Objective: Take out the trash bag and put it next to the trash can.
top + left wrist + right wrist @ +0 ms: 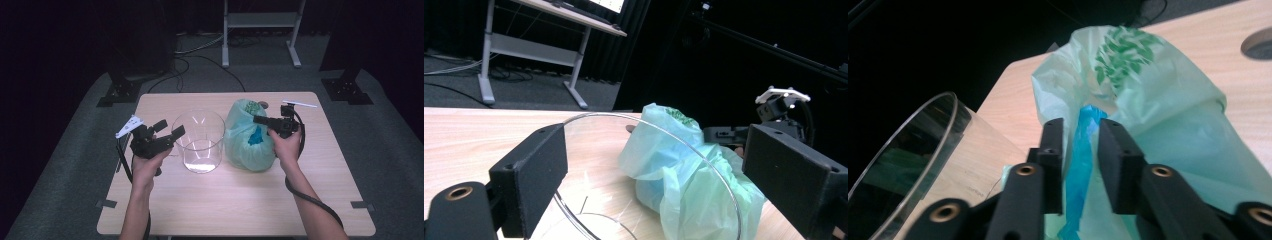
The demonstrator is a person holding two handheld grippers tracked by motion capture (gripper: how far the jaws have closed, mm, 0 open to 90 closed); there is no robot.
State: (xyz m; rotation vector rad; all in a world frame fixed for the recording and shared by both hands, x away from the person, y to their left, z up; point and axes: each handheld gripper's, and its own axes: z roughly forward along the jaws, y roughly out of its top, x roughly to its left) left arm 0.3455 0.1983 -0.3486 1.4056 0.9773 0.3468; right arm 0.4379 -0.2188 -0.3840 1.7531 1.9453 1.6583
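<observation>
The right claw [1081, 165] stands narrowly open around a blue fold of the green bag [248, 137] on the worktop [235, 200] — it may slip free. The left claw [167, 131], wide open, straddles the clear tub's [198, 141] rim — it could tip it.

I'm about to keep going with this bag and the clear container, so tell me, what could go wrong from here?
1. The right gripper has its fingers astride a blue fold with a gap on each side, so closing could miss it or tear the thin green plastic bag.
2. The bag leans against the clear cylindrical container; pulling it may push the container over.
3. The left gripper fingers straddle the container's rim without pressing, so it is probably not steadied.
</observation>
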